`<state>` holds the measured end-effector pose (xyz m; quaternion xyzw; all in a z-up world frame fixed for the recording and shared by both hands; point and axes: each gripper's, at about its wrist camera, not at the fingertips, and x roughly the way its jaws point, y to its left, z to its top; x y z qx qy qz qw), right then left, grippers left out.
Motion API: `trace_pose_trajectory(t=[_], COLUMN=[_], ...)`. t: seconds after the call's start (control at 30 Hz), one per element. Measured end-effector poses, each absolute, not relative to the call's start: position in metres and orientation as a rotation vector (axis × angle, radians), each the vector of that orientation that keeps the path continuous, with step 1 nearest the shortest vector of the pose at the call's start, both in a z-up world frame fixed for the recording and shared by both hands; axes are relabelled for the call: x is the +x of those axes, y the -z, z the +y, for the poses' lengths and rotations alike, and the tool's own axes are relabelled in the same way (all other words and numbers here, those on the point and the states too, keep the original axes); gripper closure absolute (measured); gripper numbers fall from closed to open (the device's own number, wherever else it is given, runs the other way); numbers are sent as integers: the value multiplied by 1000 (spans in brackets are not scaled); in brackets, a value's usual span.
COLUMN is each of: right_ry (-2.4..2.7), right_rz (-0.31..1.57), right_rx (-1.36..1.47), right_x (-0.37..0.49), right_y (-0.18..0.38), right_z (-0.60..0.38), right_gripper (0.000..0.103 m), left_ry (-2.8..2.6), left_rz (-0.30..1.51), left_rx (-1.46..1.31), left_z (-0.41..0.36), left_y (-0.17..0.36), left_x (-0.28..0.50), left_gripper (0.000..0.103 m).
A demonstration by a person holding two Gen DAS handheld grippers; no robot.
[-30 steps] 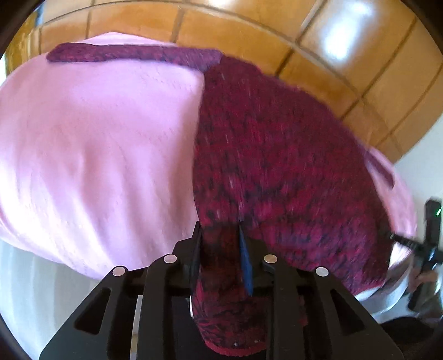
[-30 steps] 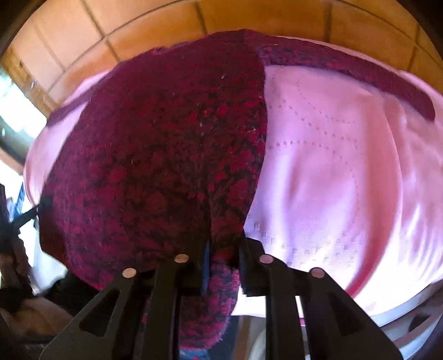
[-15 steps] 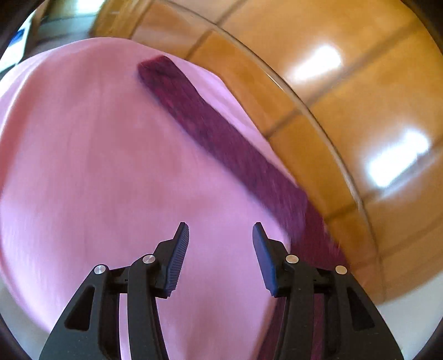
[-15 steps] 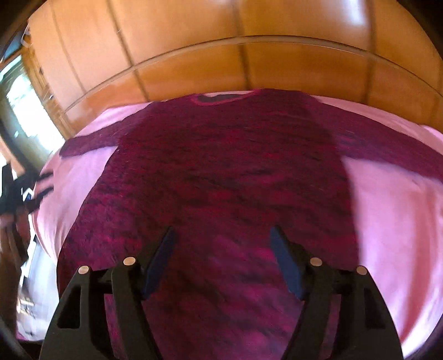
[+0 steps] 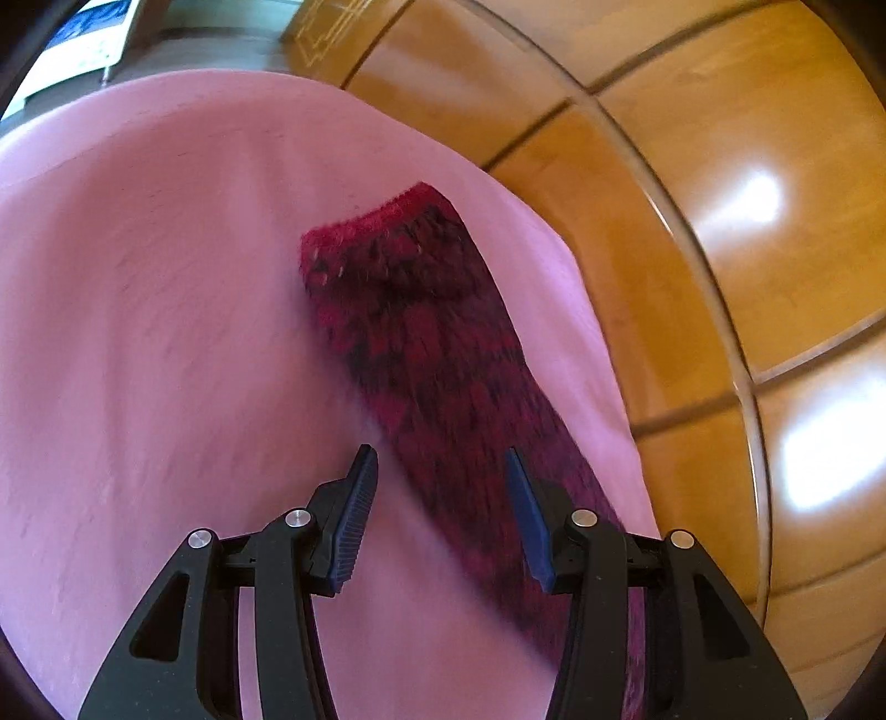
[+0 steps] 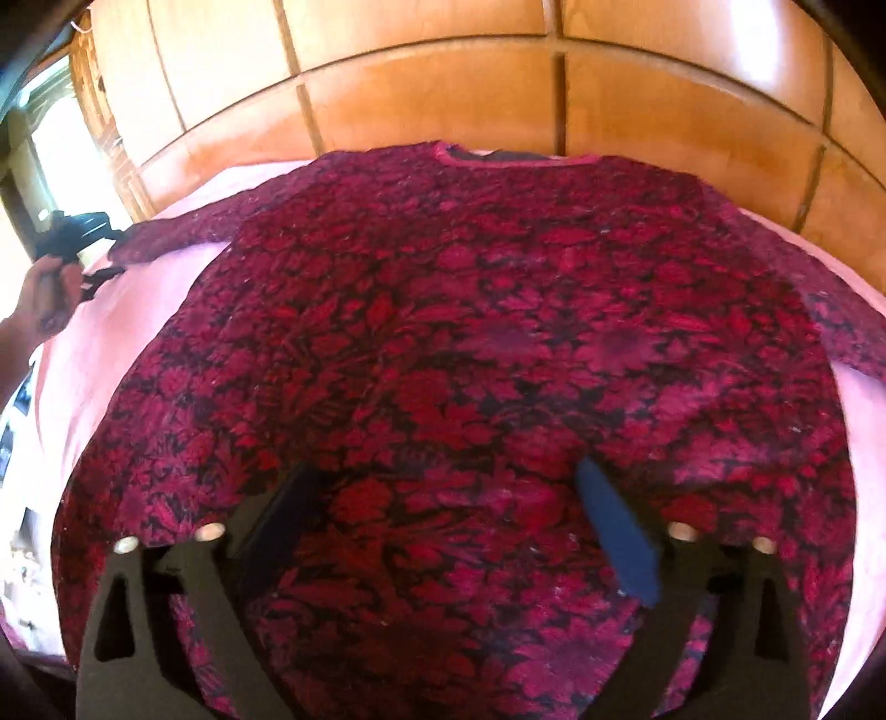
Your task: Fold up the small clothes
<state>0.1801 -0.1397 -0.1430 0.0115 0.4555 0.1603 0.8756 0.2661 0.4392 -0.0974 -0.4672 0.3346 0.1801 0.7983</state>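
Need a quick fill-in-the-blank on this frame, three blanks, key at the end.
1. The red sweater lies spread flat on a ____ sheet.
2. The left gripper points at the sweater's ____.
3. The right gripper hovers over the sweater with its jaws ____.

Missing words: pink; sleeve; open

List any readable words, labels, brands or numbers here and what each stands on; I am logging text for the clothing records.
None can be read. The red knit sweater shows only its leaf pattern, no label. The pink sheet is plain. The white and blue thing at the top left is too blurred to read.
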Motion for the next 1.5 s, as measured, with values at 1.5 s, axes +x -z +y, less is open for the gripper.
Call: trace_pose_trajectory(t=[1.5], right_ry=[-142], right_rz=[919], right_rx=[139], right_x=[144], right_y=[142], right_z=[-222], right_gripper=[8], left_ry=[184], left_rz=[874], left_rx=[-177], left_z=[53], left_y=[97], left_x=[179], left_gripper=[55])
